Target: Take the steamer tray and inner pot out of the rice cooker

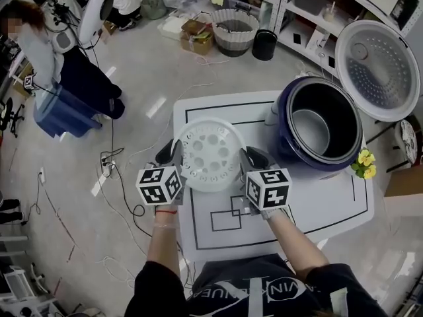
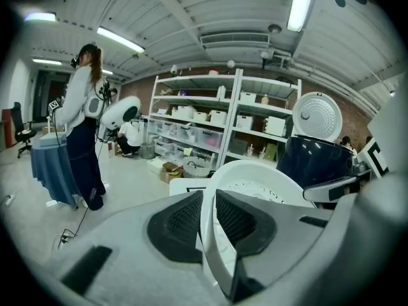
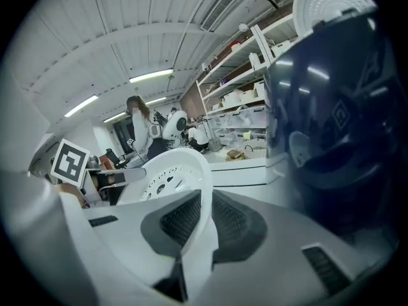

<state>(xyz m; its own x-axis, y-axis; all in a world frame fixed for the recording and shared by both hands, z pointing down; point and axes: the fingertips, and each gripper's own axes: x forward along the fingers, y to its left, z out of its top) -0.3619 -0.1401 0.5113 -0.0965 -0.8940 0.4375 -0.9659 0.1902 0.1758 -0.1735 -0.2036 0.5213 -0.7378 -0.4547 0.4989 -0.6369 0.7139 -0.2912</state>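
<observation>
**Gripping the steamer tray by both rims, left of the open rice cooker**

My left tool (image 1: 173, 153) is clamped on the left rim of the white steamer tray (image 1: 210, 152). In the left gripper view the rim stands upright between the two dark ribbed pads. The pads press on it from either side, so the jaws are only narrowly apart. My right tool (image 1: 252, 158) has the opposite rim the same way: in the right gripper view the thin white wall is pinched between its pads.

The tray hangs roughly level between the two tools, and the rings of holes in its floor face up. It is over the near left part of the white worktop (image 1: 330, 207), above the black rectangles drawn there. I cannot tell whether it touches the surface.

The dark blue rice cooker (image 1: 318, 121) stands on the worktop to the right of the tray and a little farther off, apart from it. Its lid (image 1: 377, 68) is swung open toward the far right and shows a dotted inner plate. The inner pot (image 1: 310, 129) sits inside the cooker, its grey metal wall bare to the bottom.

A small bunch of yellow flowers (image 1: 365, 164) lies at the cooker's near right side. At the far left a person (image 1: 39, 45) stands on the floor beside a blue bin (image 1: 63, 114). Shelves (image 1: 310, 5) line the far side.
</observation>
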